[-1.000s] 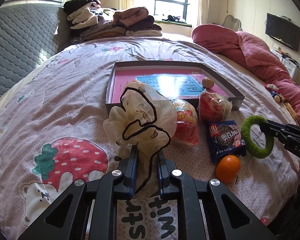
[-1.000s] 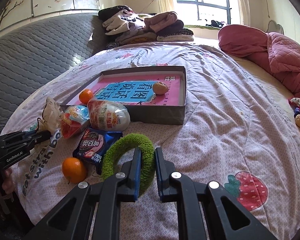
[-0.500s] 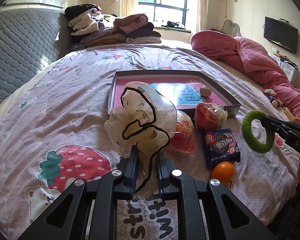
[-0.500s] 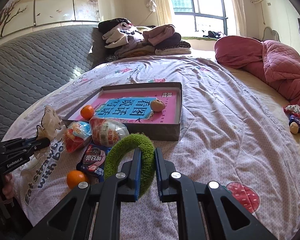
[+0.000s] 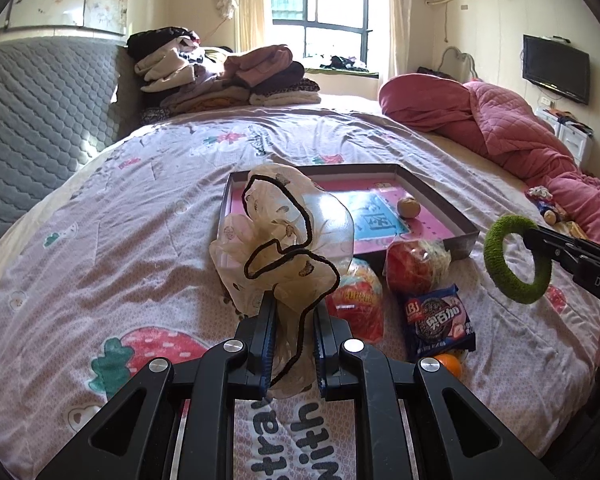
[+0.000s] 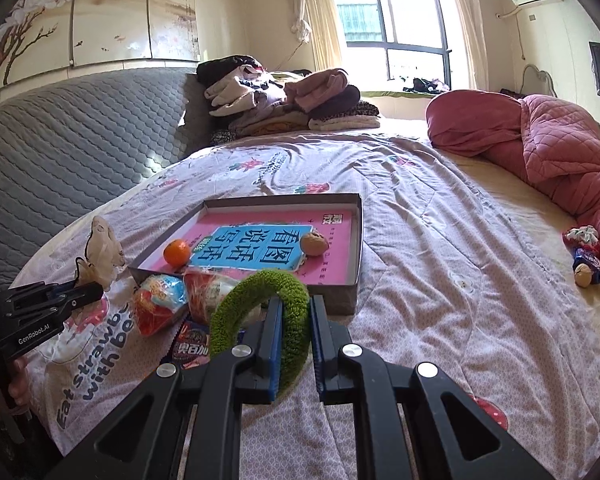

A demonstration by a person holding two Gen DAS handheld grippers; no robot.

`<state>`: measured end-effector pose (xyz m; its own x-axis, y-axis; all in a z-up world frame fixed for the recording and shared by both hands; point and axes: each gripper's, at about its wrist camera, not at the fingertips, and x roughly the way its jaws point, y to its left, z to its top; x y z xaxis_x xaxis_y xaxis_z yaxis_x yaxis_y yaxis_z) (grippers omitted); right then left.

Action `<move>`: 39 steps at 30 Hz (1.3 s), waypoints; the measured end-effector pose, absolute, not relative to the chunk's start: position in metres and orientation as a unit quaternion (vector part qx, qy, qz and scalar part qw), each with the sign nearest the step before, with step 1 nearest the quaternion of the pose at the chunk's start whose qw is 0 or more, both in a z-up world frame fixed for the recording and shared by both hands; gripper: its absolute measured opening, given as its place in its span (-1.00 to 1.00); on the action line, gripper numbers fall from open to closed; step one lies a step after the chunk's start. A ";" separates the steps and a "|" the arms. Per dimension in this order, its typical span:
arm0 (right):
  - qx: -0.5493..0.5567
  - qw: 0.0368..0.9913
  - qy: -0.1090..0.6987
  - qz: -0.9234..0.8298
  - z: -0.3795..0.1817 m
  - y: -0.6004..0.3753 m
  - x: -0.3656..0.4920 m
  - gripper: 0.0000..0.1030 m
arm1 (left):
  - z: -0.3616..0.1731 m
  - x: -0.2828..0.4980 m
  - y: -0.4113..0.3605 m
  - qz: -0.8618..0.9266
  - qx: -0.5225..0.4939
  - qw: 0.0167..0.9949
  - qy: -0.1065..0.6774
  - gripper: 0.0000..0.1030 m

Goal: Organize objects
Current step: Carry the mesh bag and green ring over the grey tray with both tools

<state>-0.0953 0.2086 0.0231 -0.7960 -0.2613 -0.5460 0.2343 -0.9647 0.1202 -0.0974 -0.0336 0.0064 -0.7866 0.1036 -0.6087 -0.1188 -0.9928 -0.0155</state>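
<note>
My left gripper (image 5: pixel 294 306) is shut on a sheer beige scrunchie with black trim (image 5: pixel 280 236) and holds it above the bed; it also shows in the right wrist view (image 6: pixel 100 254). My right gripper (image 6: pixel 294 304) is shut on a fuzzy green ring (image 6: pixel 256 308), also seen in the left wrist view (image 5: pixel 516 264). Ahead lies a shallow grey box (image 6: pixel 352 292) with a pink and blue book inside, holding an orange (image 6: pixel 177 252) and a walnut (image 6: pixel 314 243).
Snack packs (image 5: pixel 440 318) (image 5: pixel 356 300) (image 5: pixel 416 266) and an orange (image 5: pixel 448 364) lie on the bedspread before the box. Folded clothes (image 6: pixel 284 100) at the headboard, a pink quilt (image 6: pixel 540 148) at right, small toys (image 6: pixel 586 256) at the bed's right edge.
Both grippers have lifted higher with their items still held. The objects on the bed have not moved.
</note>
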 end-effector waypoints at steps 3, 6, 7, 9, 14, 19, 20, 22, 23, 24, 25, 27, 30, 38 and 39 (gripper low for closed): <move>0.285 0.132 -0.020 -0.949 0.029 0.207 -0.100 -0.74 | 0.013 -0.102 -0.033 0.947 -0.316 0.060 0.009 -0.68; 0.274 0.131 -0.021 -0.953 0.038 0.206 -0.104 -0.74 | 0.019 -0.108 -0.033 0.948 -0.312 0.059 0.007 -0.68; 0.270 0.131 -0.022 -0.954 0.041 0.206 -0.106 -0.74 | 0.020 -0.109 -0.032 0.949 -0.310 0.060 0.007 -0.68; 0.263 0.130 -0.021 -0.956 0.046 0.207 -0.110 -0.74 | 0.023 -0.114 -0.031 0.950 -0.308 0.058 0.012 -0.68; 0.252 0.128 -0.023 -0.959 0.057 0.208 -0.120 -0.74 | 0.027 -0.126 -0.030 0.951 -0.303 0.055 0.021 -0.68; 0.248 0.126 -0.022 -0.960 0.061 0.206 -0.129 -0.74 | 0.028 -0.139 -0.032 0.950 -0.306 0.052 0.021 -0.68; 0.248 0.124 -0.022 -0.960 0.060 0.207 -0.131 -0.74 | 0.028 -0.142 -0.033 0.950 -0.308 0.053 0.019 -0.68; 0.247 0.122 -0.023 -0.961 0.060 0.208 -0.135 -0.74 | 0.027 -0.148 -0.034 0.949 -0.310 0.052 0.018 -0.68; 0.248 0.121 -0.022 -0.961 0.060 0.208 -0.137 -0.74 | 0.026 -0.151 -0.034 0.948 -0.312 0.052 0.018 -0.68; 0.247 0.119 -0.022 -0.961 0.060 0.209 -0.139 -0.74 | 0.025 -0.154 -0.034 0.948 -0.313 0.051 0.018 -0.68; 0.246 0.118 -0.022 -0.962 0.061 0.209 -0.141 -0.74 | 0.024 -0.156 -0.034 0.948 -0.315 0.050 0.018 -0.68; 0.246 0.116 -0.021 -0.962 0.061 0.209 -0.147 -0.74 | 0.023 -0.162 -0.037 0.947 -0.318 0.049 0.014 -0.68; 0.247 0.113 -0.021 -0.962 0.059 0.210 -0.155 -0.74 | 0.021 -0.171 -0.041 0.945 -0.325 0.048 0.006 -0.68; 0.246 0.110 -0.008 -0.963 0.054 0.203 -0.172 -0.74 | 0.019 -0.194 -0.052 0.942 -0.333 0.045 -0.012 -0.68; 0.247 0.111 -0.007 -0.963 0.053 0.203 -0.174 -0.74 | 0.019 -0.197 -0.052 0.942 -0.333 0.044 -0.012 -0.68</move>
